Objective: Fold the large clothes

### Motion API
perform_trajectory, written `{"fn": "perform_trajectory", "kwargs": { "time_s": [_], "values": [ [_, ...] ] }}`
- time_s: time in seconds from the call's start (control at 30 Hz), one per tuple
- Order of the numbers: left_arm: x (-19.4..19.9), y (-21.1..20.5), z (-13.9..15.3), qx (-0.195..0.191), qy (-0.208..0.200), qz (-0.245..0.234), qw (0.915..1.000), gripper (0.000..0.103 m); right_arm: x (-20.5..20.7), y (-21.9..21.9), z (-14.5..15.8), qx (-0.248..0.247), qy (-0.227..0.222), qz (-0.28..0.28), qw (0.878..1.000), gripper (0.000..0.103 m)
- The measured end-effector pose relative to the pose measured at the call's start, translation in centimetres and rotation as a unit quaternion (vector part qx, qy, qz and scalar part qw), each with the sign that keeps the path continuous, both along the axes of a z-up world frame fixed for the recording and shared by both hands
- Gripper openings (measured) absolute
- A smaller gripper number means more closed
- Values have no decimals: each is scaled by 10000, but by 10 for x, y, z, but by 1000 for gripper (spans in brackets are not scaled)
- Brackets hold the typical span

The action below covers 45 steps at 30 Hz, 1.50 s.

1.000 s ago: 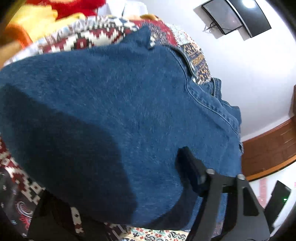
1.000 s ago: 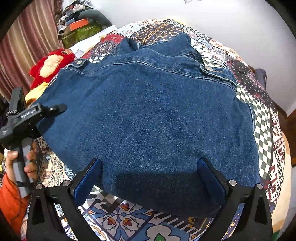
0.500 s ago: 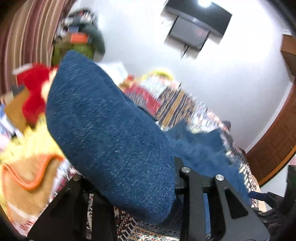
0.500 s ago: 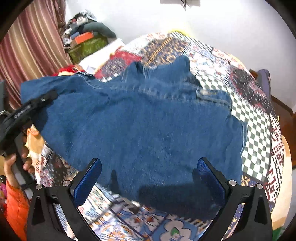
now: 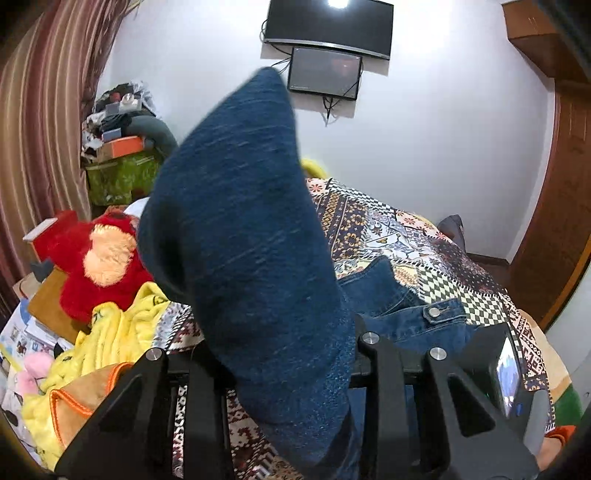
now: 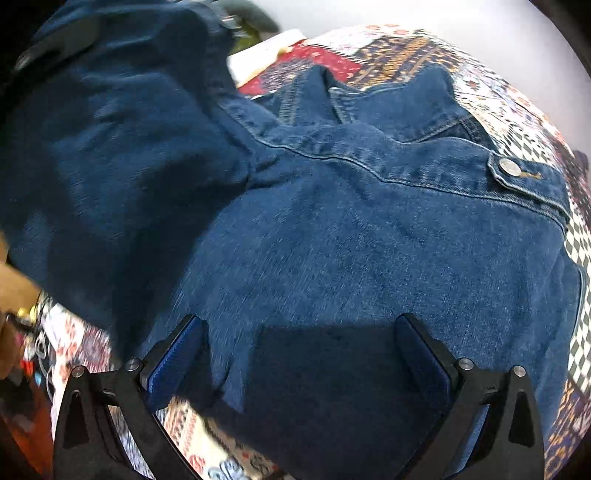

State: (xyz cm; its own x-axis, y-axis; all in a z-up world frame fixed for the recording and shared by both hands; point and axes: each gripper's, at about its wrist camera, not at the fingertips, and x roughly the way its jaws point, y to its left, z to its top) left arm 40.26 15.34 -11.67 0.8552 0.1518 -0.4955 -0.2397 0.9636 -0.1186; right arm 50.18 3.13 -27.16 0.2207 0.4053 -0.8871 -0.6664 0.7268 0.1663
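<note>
A dark blue denim jacket [image 6: 369,240] lies back-up on the patterned quilt [image 6: 388,48] of a bed. My left gripper [image 5: 284,354] is shut on a thick fold of the jacket's left side [image 5: 243,236] and holds it raised high above the bed. In the right wrist view that raised flap [image 6: 110,147] hangs over the jacket's left part, with the left gripper [image 6: 55,48] dark at the top left corner. My right gripper [image 6: 299,354] hovers open just above the jacket's lower back, and nothing lies between its blue pads [image 6: 173,362].
To the bed's left lie a red plush toy [image 5: 99,258] and a yellow blanket [image 5: 110,332]. A green box with piled things [image 5: 118,177] stands by the striped curtain. A screen [image 5: 328,26] hangs on the white wall, and a wooden door [image 5: 554,221] is at right.
My left gripper closed on the jacket's left side, then rose and rolled, lifting that side off the bed. My right gripper moved closer over the jacket, still open.
</note>
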Motion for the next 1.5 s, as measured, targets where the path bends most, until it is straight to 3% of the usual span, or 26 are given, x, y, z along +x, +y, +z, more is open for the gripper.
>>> {"fn": "perform_trajectory", "kwargs": {
  "time_s": [0.07, 0.17, 0.27, 0.4, 0.5, 0.63, 0.7, 0.8, 0.87, 0.97, 1.03, 1.07, 1.2, 1.43, 1.5],
  "values": [
    [8, -9, 6, -18, -62, -114, 9999, 32, 2, -12, 7, 88, 255, 66, 9996, 103],
    [23, -33, 18, 56, -138, -361, 9992, 31, 3, -56, 27, 520, 367, -269, 9976, 103],
    [32, -68, 28, 373, -191, -697, 9967, 31, 1, -114, 49, 640, 76, -862, 9942, 103],
    [40, -133, 30, 825, -197, -1367, 9870, 31, -5, -197, 71, 541, -359, -1723, 9829, 103],
    [40, -187, 13, 1402, 16, -1995, 9698, 31, -15, -250, 82, 455, -455, -2335, 9702, 103],
    [33, -241, -45, 2068, 852, -2854, 9319, 31, -38, -307, 84, 527, -390, -2882, 9553, 103],
    [23, -255, -71, 2454, 1133, -2993, 9151, 31, -49, -320, 84, 539, -361, -2977, 9524, 103],
    [7, -260, -86, 2798, 1221, -3013, 9034, 32, -62, -328, 82, 481, -370, -2988, 9524, 103],
    [-1, -255, -87, 2748, 1290, -3003, 9042, 32, -69, -330, 82, 495, -372, -2917, 9545, 103],
    [-8, -250, -83, 2624, 1374, -2987, 9072, 45, -77, -323, 83, 517, -409, -2810, 9574, 103],
    [-16, -249, -78, 2215, 1442, -3196, 9099, 83, -80, -316, 89, 564, -467, -2723, 9594, 103],
    [-21, -245, -75, 1987, 1449, -3291, 9117, 87, -81, -313, 91, 607, -501, -2675, 9604, 103],
    [-48, -232, -64, 1666, 1406, -3292, 9188, 87, -82, -294, 107, 777, -648, -2447, 9643, 103],
    [-56, -168, -34, 990, 1262, -2721, 9488, 89, -67, -254, 123, 1078, -726, -2159, 9677, 103],
    [-53, -153, -28, 998, 1120, -2461, 9576, 99, -59, -241, 120, 1134, -639, -2108, 9688, 103]
  ]
}}
